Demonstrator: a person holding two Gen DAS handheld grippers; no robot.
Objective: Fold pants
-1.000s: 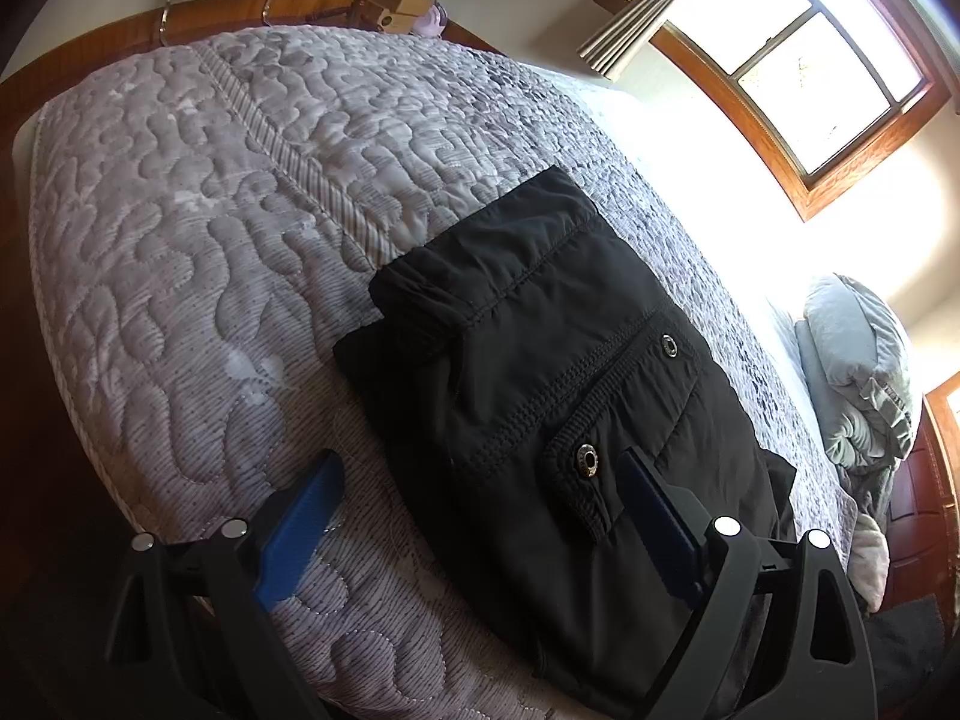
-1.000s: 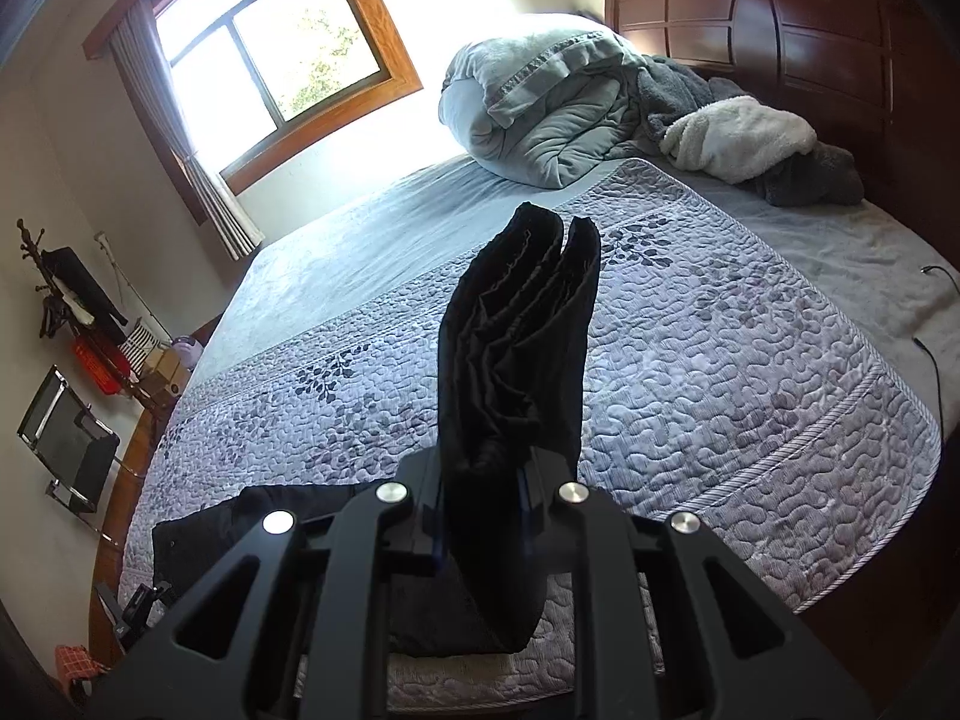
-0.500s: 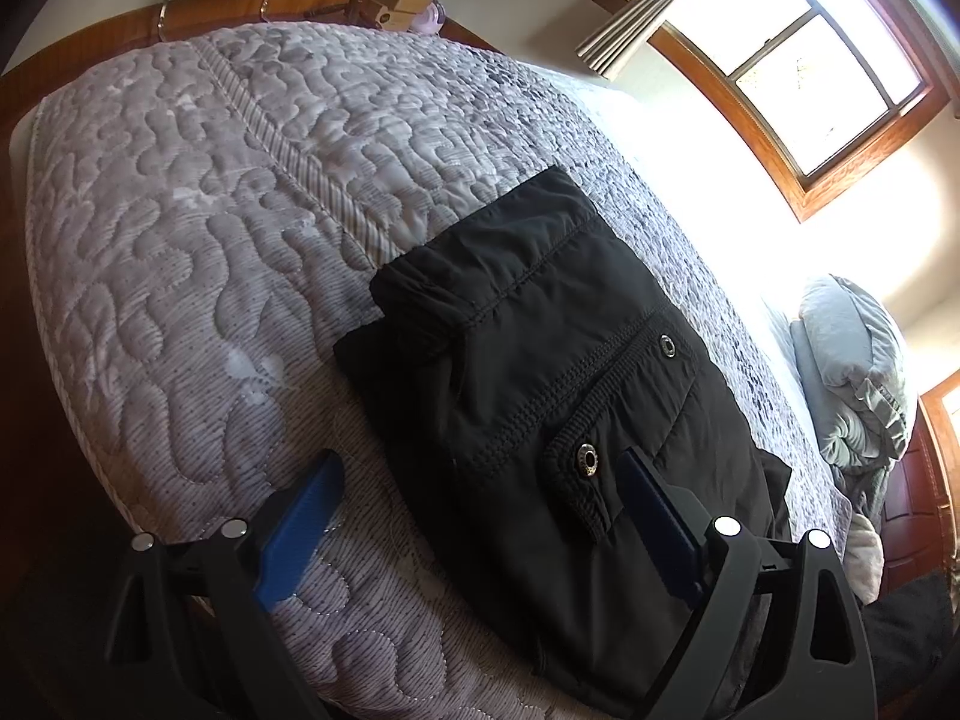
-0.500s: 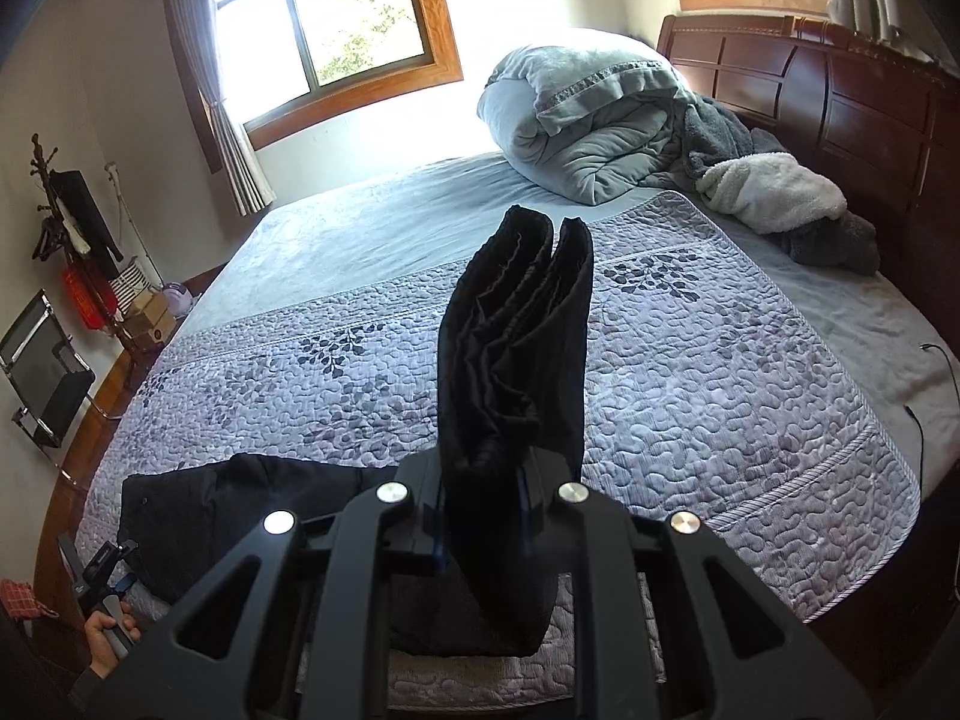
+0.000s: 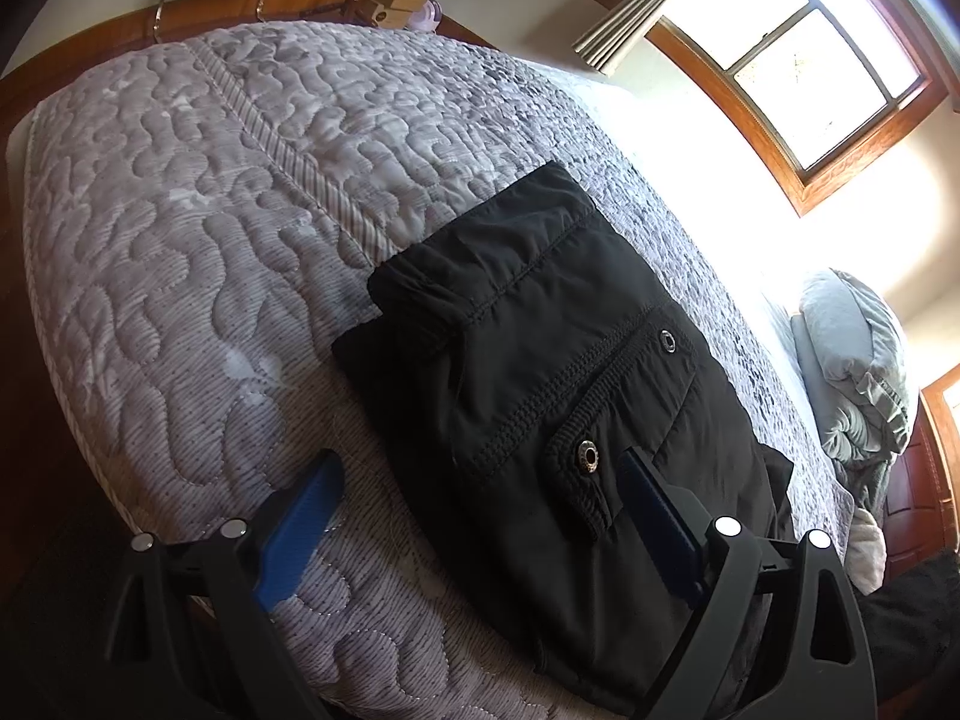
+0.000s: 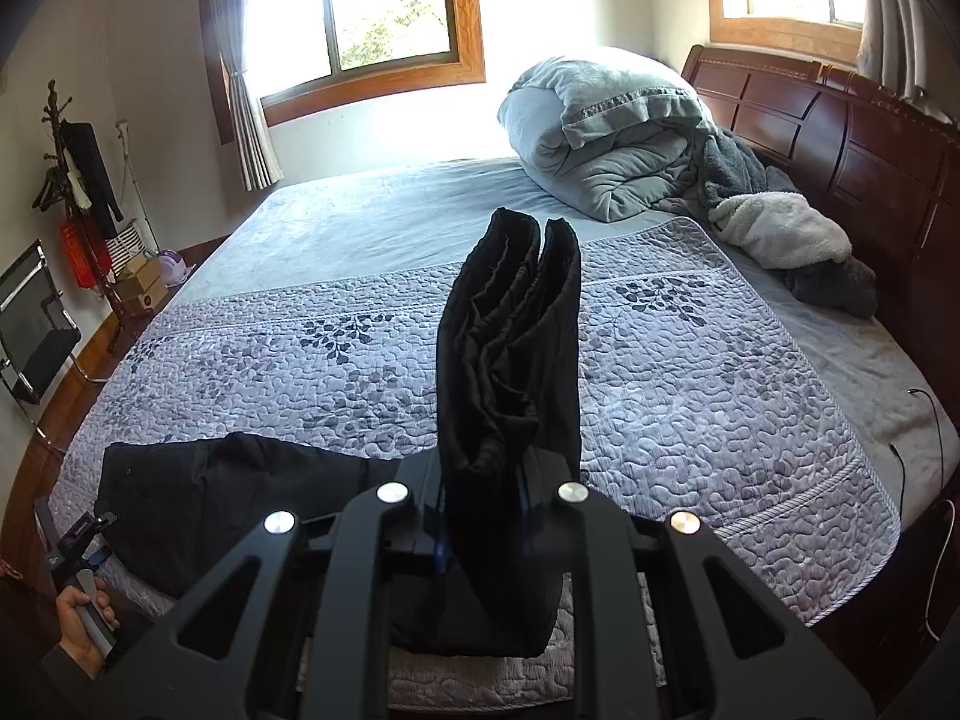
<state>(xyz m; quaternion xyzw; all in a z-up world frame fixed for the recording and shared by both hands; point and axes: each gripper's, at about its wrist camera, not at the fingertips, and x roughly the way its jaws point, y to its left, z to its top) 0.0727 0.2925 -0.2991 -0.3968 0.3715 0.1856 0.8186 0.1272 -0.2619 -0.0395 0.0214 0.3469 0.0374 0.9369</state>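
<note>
Black pants [image 5: 558, 396] lie on the quilted bed, waist end with snap pockets under my left gripper [image 5: 480, 498]. That gripper stands open, one blue finger over the quilt, the other over the pocket flap, neither pressing on cloth. In the right wrist view my right gripper [image 6: 480, 516] is shut on the bunched leg ends of the pants [image 6: 510, 354], which stick up in folds between the jaws. The waist part of the pants [image 6: 240, 498] lies flat at the lower left, near the bed's edge.
A grey rolled duvet [image 6: 606, 132] and a white fleece [image 6: 780, 228] are heaped at the wooden headboard [image 6: 840, 138]. A hand [image 6: 78, 624] holds the left gripper at the bed's corner. A chair [image 6: 36, 324] and a coat rack [image 6: 78, 168] stand by the left wall.
The right gripper has swung sideways and rolled level with the leg ends in it; the headboard and a second window have come into view. The left gripper has stayed still.
</note>
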